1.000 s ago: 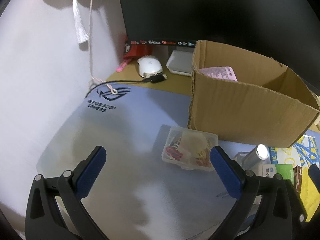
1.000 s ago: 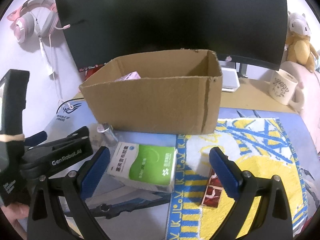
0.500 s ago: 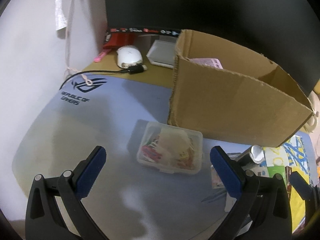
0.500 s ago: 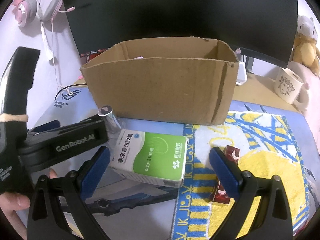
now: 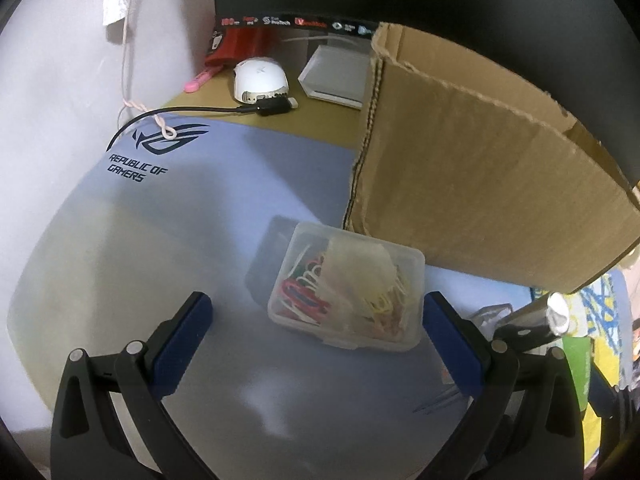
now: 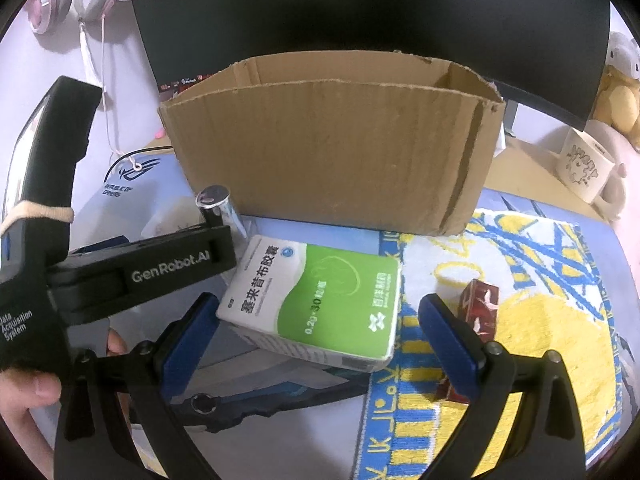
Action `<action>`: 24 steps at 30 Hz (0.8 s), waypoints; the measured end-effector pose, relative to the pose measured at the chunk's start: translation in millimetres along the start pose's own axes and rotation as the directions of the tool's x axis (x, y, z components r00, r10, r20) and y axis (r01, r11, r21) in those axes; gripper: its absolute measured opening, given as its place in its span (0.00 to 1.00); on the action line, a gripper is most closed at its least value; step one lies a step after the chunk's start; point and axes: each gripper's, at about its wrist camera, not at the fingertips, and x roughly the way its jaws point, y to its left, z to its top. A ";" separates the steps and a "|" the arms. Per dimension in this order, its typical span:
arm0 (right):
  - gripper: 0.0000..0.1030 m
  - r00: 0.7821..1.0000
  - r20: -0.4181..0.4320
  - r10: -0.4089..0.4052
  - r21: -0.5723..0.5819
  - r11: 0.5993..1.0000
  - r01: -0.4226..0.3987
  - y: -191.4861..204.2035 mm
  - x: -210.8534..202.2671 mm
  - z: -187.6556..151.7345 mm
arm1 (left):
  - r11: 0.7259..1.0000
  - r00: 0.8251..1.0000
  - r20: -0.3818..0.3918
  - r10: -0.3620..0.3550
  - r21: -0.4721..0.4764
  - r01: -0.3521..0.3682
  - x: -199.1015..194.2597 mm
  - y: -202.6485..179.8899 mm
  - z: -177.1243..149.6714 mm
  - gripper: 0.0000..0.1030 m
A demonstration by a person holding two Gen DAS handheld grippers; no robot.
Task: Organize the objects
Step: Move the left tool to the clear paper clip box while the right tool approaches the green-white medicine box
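The grey mat [image 5: 224, 216] on the tabletop carries "REPUBLIC OF GAMERS" under a logo. The left tool [image 6: 132, 276], seen from the right wrist camera, reads "GenRobot.AI" on its arm and "Data Acquisition System" on its body. The green and white medicine box [image 6: 320, 300] bears Chinese characters and "0.2g×30". The strip of stickers [image 5: 296, 22] under the monitor is too small to read.

The left hand-held gripper [image 5: 316, 320] has its blue-padded fingers [image 5: 182, 340] spread wide, angled downward. The right hand-held gripper [image 6: 318, 332] is likewise wide apart. A bare hand [image 6: 28, 392] grips the left tool's handle.
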 end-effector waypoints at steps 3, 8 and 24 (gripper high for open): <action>1.00 1.000 -0.011 -0.003 0.004 1.000 0.003 3.0 4.1 0.1 | 1.000 1.000 0.011 -0.006 -0.010 0.006 0.9 0.8 -0.1 1.00; 1.00 1.000 -0.027 0.002 0.014 1.000 -0.001 1.9 10.4 0.4 | 1.000 1.000 0.030 -0.006 -0.008 0.006 2.0 1.8 -1.7 1.00; 1.00 0.999 -0.038 -0.020 0.035 0.999 0.022 -5.3 19.6 2.0 | 0.999 0.998 0.049 -0.032 0.008 0.032 3.0 2.4 -0.5 1.00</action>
